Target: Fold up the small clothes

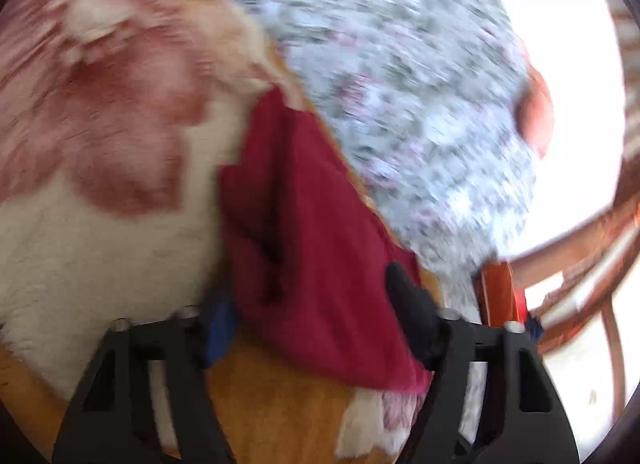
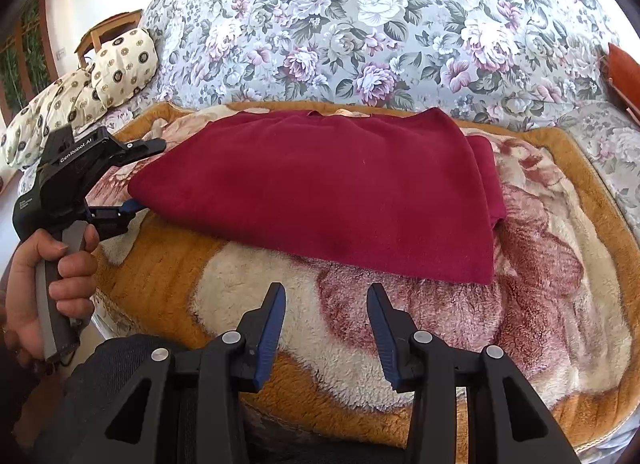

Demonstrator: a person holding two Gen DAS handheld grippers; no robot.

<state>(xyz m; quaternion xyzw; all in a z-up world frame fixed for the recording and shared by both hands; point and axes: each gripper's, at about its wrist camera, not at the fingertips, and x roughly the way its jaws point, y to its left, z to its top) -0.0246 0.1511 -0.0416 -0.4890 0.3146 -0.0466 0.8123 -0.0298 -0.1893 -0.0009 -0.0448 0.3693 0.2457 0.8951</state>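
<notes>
A dark red garment [image 2: 320,192] lies folded in a broad flat shape on a fleece blanket [image 2: 540,304] on the bed. My left gripper [image 2: 138,176] is at the garment's left edge, jaws wide apart, one finger above the cloth and one below. In the blurred left wrist view the red cloth [image 1: 312,232] lies between the spread fingers [image 1: 412,316] of my left gripper [image 1: 316,316]. My right gripper [image 2: 326,296] is open and empty, hovering over the blanket just in front of the garment's near edge.
A floral bedspread [image 2: 360,24] covers the bed behind the blanket. Two patterned pillows [image 2: 120,64] lie at the back left. An orange cushion [image 2: 624,68] is at the right edge. A wooden chair [image 1: 560,272] stands beside the bed.
</notes>
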